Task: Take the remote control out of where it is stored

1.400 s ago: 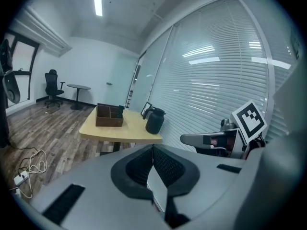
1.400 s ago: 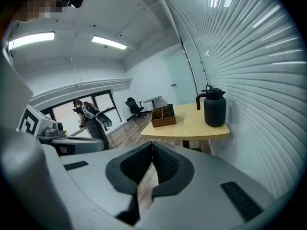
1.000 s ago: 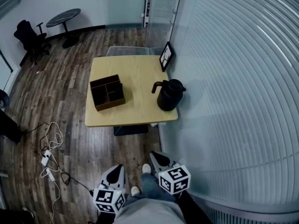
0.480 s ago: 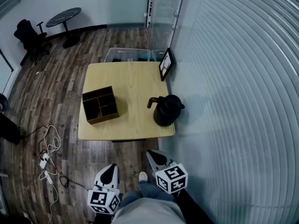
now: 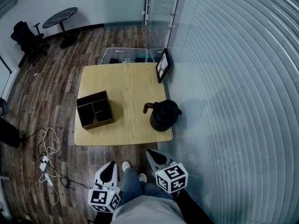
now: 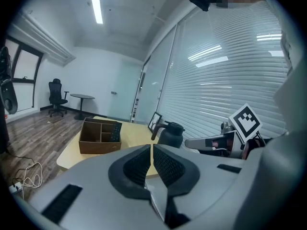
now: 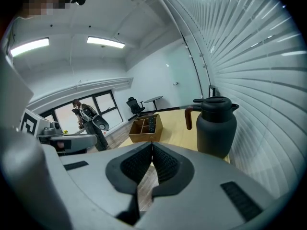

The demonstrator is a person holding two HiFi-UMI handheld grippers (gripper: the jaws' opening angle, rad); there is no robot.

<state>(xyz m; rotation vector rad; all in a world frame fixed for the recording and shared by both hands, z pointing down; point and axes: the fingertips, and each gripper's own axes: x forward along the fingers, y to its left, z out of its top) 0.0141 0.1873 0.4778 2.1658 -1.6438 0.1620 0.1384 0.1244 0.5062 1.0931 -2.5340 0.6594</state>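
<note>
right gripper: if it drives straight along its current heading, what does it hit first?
Probably the table: the right gripper, jaws shut, points down at its near part. The wooden box lies further along that line; the black jug stands off to the right. Depth is unclear.

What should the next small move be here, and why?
Probably carry the left gripper forward toward the wooden box, opening its jaws. It and the right gripper are shut, empty and short of the table, and the dark remote stands in a box compartment nearer the left gripper.
</note>
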